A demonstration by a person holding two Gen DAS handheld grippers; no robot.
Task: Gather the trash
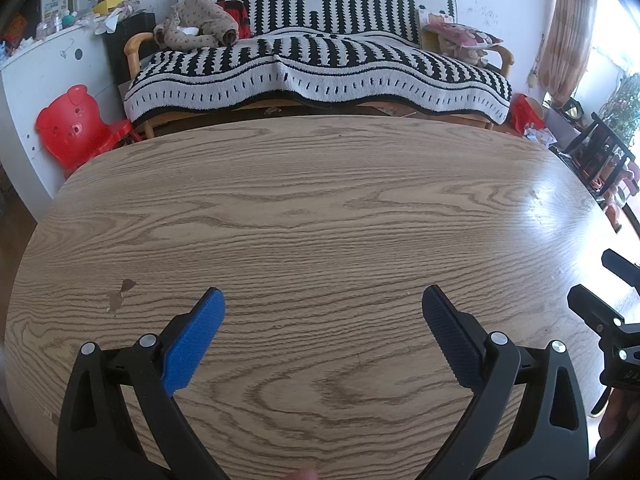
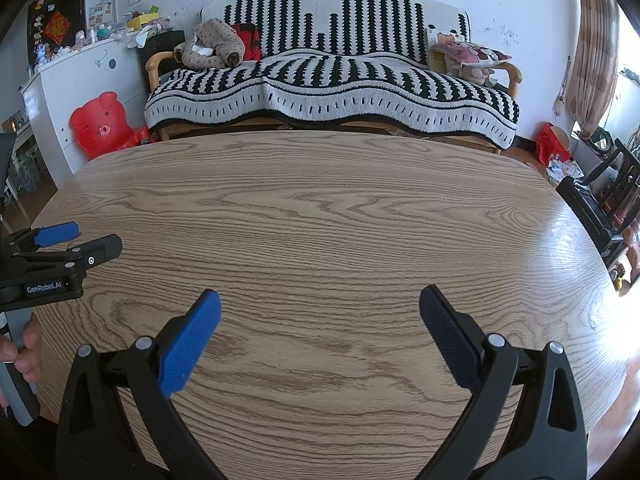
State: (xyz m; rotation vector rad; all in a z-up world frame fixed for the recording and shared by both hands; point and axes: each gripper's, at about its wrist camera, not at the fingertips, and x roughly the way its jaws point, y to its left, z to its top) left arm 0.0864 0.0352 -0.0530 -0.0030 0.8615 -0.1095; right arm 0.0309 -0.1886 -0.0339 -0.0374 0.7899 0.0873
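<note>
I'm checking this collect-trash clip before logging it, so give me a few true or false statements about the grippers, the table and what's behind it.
1. The left gripper is open and holds nothing. True.
2. The right gripper is shut on a crumpled wrapper. False: it is open and holds nothing.
3. A red bear-shaped chair stands beyond the table's far left corner. True.
4. The sofa has a plain green cover. False: its cover is black and white patterned.
5. A pile of trash sits mid-table. False: none shows there.

A wood-grain table [image 1: 320, 208] carries only a small dark stain [image 1: 120, 294].
</note>
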